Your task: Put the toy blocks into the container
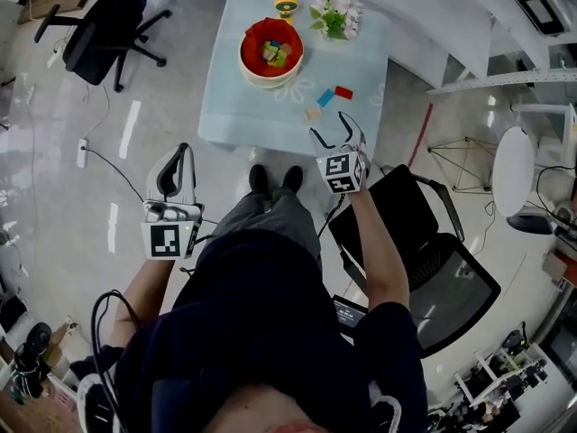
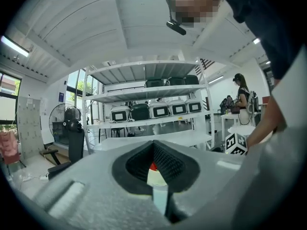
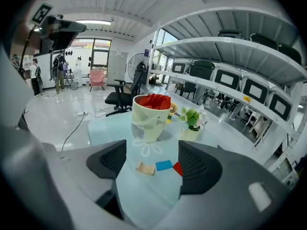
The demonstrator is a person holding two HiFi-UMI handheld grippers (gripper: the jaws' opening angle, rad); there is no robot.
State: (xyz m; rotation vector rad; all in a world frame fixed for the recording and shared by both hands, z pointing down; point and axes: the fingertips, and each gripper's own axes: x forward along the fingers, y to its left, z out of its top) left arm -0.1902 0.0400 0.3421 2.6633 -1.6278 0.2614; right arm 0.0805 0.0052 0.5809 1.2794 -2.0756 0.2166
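A cream bucket with a red lining [image 1: 270,52] [image 3: 149,116] stands on the pale blue table [image 1: 234,106] and holds several toy blocks. Three loose blocks lie on the table in front of it: blue [image 1: 325,97] [image 3: 163,165], red [image 1: 343,92] [image 3: 177,168] and tan [image 1: 312,114] [image 3: 145,168]. My right gripper [image 1: 335,138] [image 3: 151,159] hovers at the table's near edge, open and empty, pointing down at these blocks. My left gripper [image 1: 176,180] [image 2: 154,162] hangs over the floor to the left of the table, jaws closed together with nothing held.
A small potted plant [image 1: 335,12] [image 3: 192,123] and a little yellow object [image 1: 287,5] stand at the table's far side. A black mesh chair [image 1: 424,242] is close on the right, another office chair [image 1: 104,25] at the far left. Cables trail on the floor.
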